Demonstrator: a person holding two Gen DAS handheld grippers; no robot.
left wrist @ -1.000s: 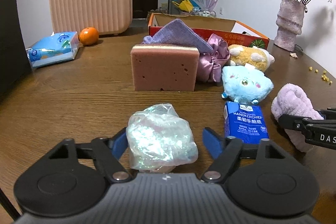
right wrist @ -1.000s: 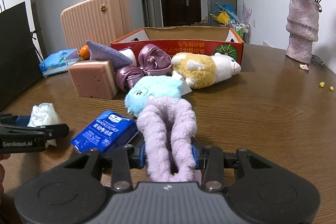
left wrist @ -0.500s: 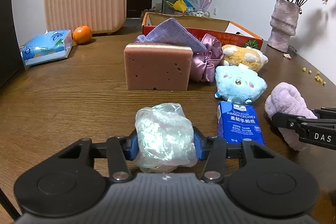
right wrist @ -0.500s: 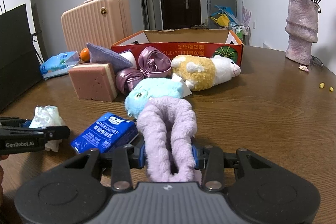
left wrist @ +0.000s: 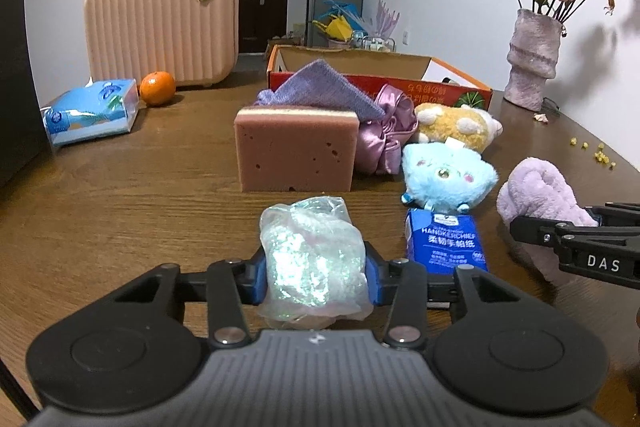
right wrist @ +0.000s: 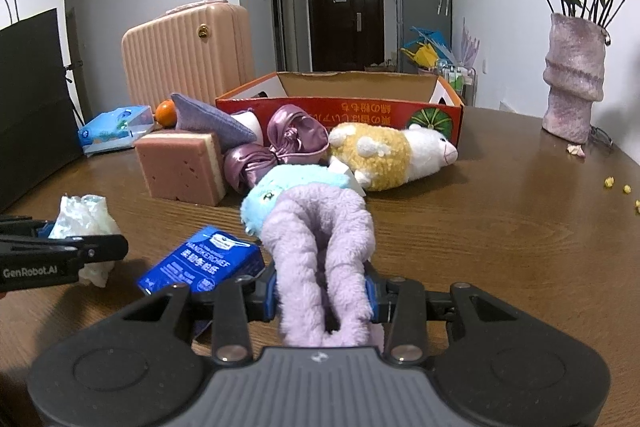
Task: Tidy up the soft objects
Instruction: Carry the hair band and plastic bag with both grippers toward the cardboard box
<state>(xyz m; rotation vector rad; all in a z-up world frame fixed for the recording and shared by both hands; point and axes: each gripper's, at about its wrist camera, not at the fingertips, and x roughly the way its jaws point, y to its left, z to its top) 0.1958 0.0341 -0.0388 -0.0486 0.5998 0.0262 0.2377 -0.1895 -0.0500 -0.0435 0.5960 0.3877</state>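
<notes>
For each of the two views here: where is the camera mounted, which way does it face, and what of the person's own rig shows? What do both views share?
Left wrist: sits on the left gripper, looking along its fingers across the table toward the red box; its jaws are closing on the iridescent plastic bag, and the right gripper shows at the right edge.
Right wrist: sits on the right gripper, shut on the lilac plush headband, facing the same box; the left gripper enters at left.
Shared: blue handkerchief pack, sponge, blue plush, pink case.

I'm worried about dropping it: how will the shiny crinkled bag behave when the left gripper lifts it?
The shiny bag looks thin and crumpled, so it is probably very light and will squash rather than resist. The left gripper is closing with the bag between its pads. Its glossy film may slip, and the loose part will likely sag.
</notes>
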